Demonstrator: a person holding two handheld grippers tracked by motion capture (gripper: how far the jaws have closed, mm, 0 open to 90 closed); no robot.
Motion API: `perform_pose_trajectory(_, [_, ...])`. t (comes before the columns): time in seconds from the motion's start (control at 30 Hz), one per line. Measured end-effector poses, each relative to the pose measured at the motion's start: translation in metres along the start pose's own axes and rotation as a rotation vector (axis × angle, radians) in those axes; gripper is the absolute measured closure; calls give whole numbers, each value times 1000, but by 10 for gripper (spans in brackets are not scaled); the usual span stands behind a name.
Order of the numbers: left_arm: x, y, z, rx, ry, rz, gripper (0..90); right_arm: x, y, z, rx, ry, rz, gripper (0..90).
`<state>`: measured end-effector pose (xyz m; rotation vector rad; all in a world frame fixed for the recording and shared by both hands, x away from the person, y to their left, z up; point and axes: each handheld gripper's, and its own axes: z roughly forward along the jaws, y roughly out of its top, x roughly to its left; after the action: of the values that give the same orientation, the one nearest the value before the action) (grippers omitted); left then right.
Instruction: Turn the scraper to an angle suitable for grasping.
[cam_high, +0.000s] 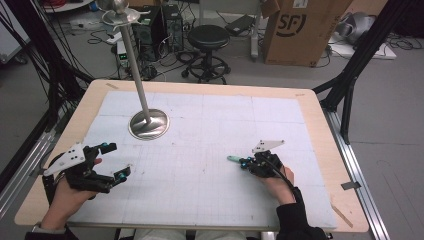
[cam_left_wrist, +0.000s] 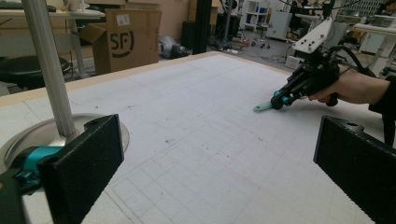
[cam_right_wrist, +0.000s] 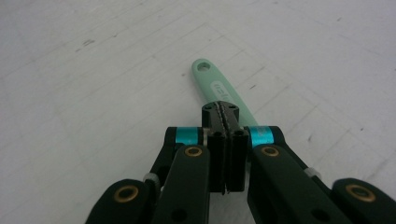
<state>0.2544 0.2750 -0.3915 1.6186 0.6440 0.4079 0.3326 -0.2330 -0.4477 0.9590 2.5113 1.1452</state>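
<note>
The right gripper (cam_right_wrist: 224, 112) is pressed shut on a mint-green handle (cam_right_wrist: 219, 88), which lies flat on the mat (cam_high: 200, 150) toward the table's right edge. The left gripper (cam_high: 112, 162), spread wide, is held empty near the left edge, before the stand (cam_high: 148, 124). The grasp is judged done; lifting and placing remain.

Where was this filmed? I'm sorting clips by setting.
Probably a lab or workshop: a gridded table, floor cables, a stool and a cardboard box behind.
</note>
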Motion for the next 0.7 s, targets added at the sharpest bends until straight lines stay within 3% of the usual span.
perform_pose_trajectory(0.33, [1, 1, 5, -2, -12, -1, 21, -6, 2, 2, -27, 3, 16, 898])
perform_pose_trajectory(0.4, [1, 1, 8, -3, -19, -1, 21, -8, 2, -7, -73, 36, 45, 897])
perform_pose_trajectory(0.5, [3, 0, 11, 6, -27, -1, 21, -11, 2, -27, -129, 14, 59, 897])
perform_pose_trajectory(0.7, [4, 0, 9, 1, -32, -2, 21, -13, -5, -56, -102, -32, 17, 894])
